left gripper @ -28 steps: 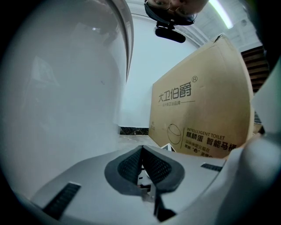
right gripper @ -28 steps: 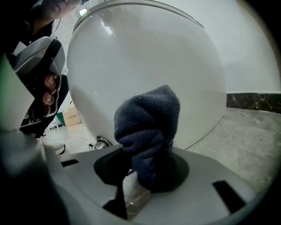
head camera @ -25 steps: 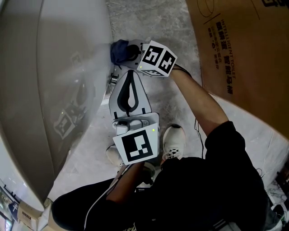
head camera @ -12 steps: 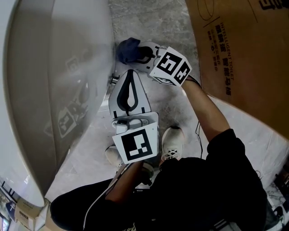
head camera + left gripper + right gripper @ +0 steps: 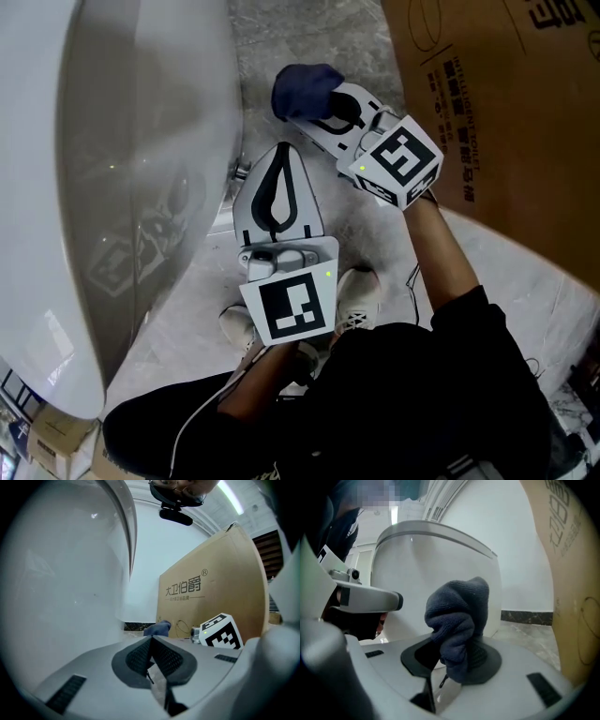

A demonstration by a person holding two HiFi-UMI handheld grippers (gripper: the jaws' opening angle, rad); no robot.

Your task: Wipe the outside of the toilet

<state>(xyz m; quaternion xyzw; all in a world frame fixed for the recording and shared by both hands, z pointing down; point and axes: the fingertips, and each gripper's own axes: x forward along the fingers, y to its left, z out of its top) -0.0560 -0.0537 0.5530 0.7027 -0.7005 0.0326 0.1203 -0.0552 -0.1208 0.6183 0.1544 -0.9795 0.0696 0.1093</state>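
The left gripper (image 5: 281,161) and right gripper (image 5: 323,106) are white plastic wedges with black teardrop-shaped jaw pads. Each carries a white marker cube (image 5: 288,307) with black squares and a green light. The person wears a black short-sleeved top (image 5: 450,375) and white sneakers (image 5: 359,292). A thin pale cable (image 5: 192,427) crosses the lap.

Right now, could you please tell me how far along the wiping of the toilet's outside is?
Done: hard to judge; the toilet looks glossy on its side, with no smears showing. In hand: the right tool is shut on the dark blue cloth, held clear of the toilet. The left tool is shut and empty. Left: bringing the cloth onto the toilet's side for any further passes.
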